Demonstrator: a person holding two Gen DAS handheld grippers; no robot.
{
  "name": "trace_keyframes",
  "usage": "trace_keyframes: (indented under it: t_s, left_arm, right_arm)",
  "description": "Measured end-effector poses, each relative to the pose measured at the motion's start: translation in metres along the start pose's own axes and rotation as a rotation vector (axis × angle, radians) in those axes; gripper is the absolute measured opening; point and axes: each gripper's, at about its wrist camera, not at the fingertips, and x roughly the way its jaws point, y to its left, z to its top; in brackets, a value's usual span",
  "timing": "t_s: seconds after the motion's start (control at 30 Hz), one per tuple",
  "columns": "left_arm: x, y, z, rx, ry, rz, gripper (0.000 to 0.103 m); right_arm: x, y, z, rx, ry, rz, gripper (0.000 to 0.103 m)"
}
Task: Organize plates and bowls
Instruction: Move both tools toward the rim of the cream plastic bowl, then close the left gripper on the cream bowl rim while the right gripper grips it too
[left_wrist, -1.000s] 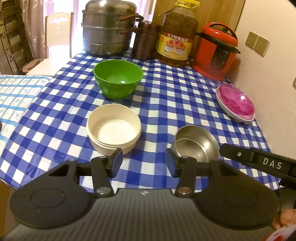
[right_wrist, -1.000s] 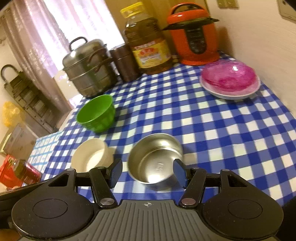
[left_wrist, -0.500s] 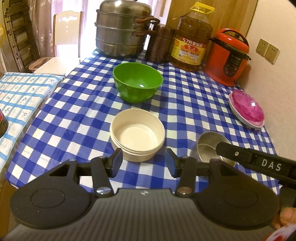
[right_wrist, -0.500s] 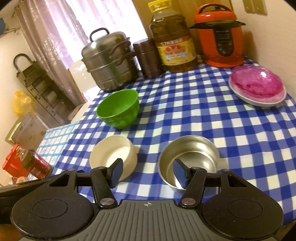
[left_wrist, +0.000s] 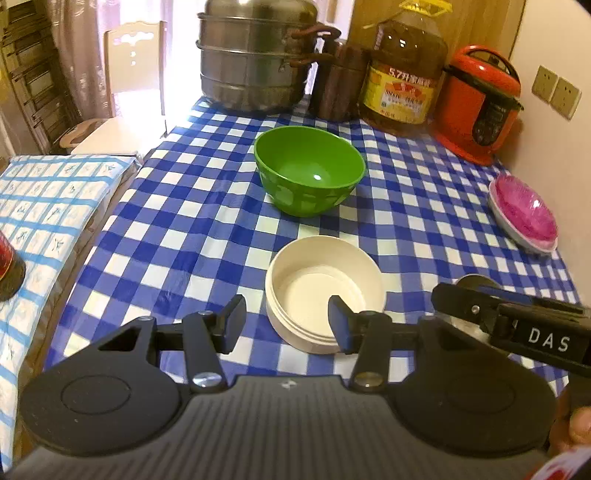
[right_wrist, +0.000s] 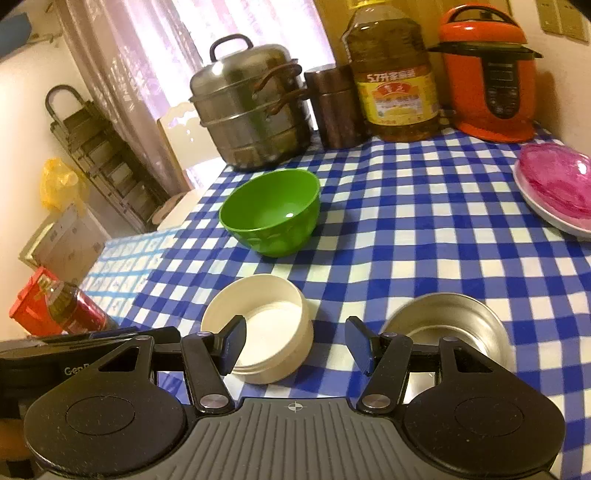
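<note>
**Both grippers lined up on the bowls, nothing grabbed yet**

Left gripper (left_wrist: 286, 323) is wide open and empty, its right finger over the cream bowl (left_wrist: 325, 291) rim, looks ready to pinch the wall. Right gripper (right_wrist: 295, 345) is also spread and empty, between cream bowl and steel bowl (right_wrist: 448, 326). Green bowl (left_wrist: 309, 170) sits further back, well apart.

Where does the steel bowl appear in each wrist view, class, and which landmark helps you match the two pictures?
Left wrist: the steel bowl sits at lower right, mostly hidden behind the right gripper's black arm; only a sliver of rim shows.
Right wrist: it lies at lower right, right of the right gripper, partly behind the right finger.
Shared landmark: the cream bowl, just left of the steel bowl in both views.
</note>
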Motion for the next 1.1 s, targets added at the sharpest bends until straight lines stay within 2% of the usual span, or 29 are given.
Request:
trace_keyframes:
  t_s: [0.17,0.4,0.67,0.83,1.1]
  left_arm:
    - [0.021,0.009,0.007,0.021,0.025,-0.014,0.041]
    - [0.047,0.021,0.011,0.008,0.06,-0.046,0.034]
    - [0.068,0.02,0.012,0.022,0.095,-0.072,0.027]
    - [0.077,0.015,0.011,0.038,0.111,-0.074,0.021]
    - [0.083,0.013,0.011,0.055,0.117,-0.057,0.016]
  right_arm:
    - [0.023,0.004,0.003,-0.016,0.03,0.007,0.053]
    - [0.052,0.007,0.005,-0.045,0.069,-0.002,0.049]
    - [0.076,0.004,0.003,-0.051,0.115,-0.016,0.038]
    - [0.087,0.004,0.002,-0.058,0.142,-0.015,0.034]
    - [0.095,0.002,0.001,-0.047,0.157,-0.022,0.029]
